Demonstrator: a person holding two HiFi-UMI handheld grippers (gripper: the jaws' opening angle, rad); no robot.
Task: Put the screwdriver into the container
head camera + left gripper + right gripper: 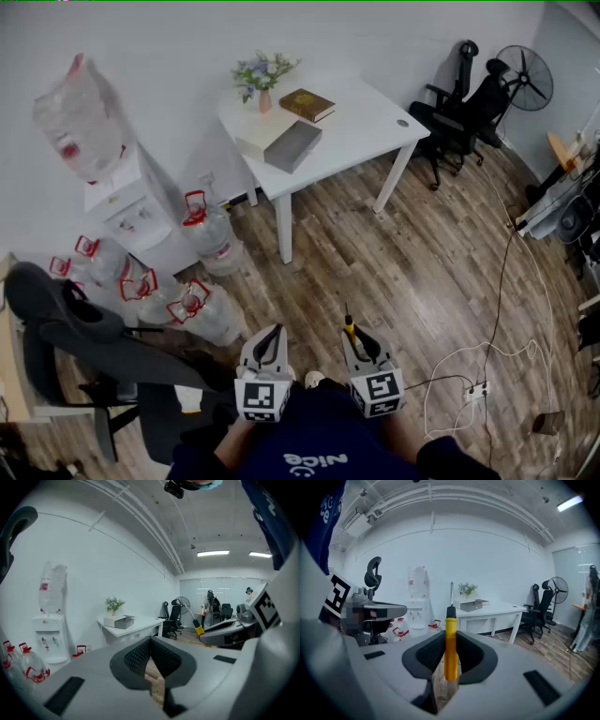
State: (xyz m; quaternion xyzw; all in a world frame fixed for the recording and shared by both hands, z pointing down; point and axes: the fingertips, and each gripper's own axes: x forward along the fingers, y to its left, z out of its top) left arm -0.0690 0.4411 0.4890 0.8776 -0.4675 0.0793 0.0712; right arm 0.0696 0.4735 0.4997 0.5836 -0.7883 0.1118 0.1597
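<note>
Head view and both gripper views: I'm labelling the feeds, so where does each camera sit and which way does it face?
Head view: on the person's head, looking steeply down at floor and white table; shows left tongs, right tongs, torso.
Left gripper view: on the left tongs, facing the table; closed jaws show.
Right gripper view: on the right tongs, facing the table; jaws grip the screwdriver.
Shared: all see the table.

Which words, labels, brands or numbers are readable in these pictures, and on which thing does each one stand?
"NICE": apparently, seen upside down, on the person's dark blue shirt.
Marker cubes: black-and-white patterns only, no words.
Book: cover print too small to read.
Water bottle on the dispenser: red label too blurred to read.
Screwdriver: no print visible on the yellow handle.
</note>
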